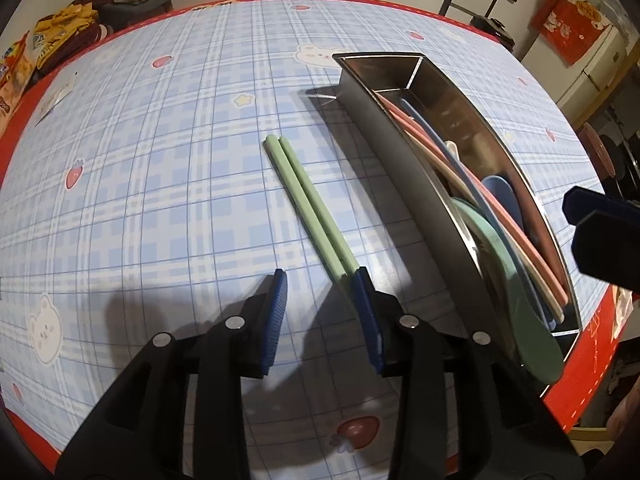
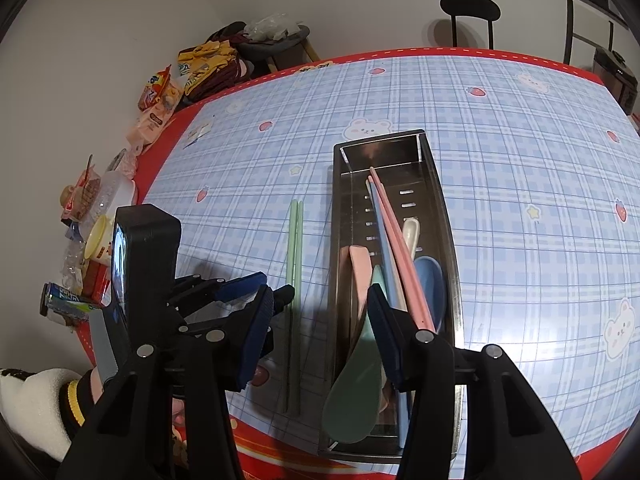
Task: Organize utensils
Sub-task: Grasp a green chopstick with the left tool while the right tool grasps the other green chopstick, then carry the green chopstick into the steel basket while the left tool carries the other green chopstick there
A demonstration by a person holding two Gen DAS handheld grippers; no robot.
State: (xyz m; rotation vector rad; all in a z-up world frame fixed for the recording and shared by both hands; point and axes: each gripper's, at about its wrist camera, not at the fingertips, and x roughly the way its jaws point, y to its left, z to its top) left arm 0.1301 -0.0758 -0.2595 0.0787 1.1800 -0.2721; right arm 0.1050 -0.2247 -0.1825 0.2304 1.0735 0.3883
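A pair of green chopsticks point(image 1: 308, 204) lies on the blue plaid tablecloth, left of a long steel utensil tray point(image 1: 404, 168). It also shows in the right wrist view point(image 2: 294, 264) beside the tray point(image 2: 444, 216). The tray holds pink chopsticks point(image 2: 400, 248), blue chopsticks, a green spoon point(image 2: 354, 392), a pink spoon, a blue spoon point(image 2: 432, 280) and a white spoon. My left gripper point(image 1: 320, 280) is open and empty, its right fingertip at the chopsticks' near end. My right gripper point(image 2: 320, 296) is open and empty, above the tray's near end and the green chopsticks.
Snack packets and clutter point(image 2: 156, 92) line the table's left edge, with bottles and a can point(image 2: 66, 304) nearer. A black chair point(image 2: 470, 16) stands beyond the far edge. The red table border point(image 1: 592, 344) runs close to the tray's near end.
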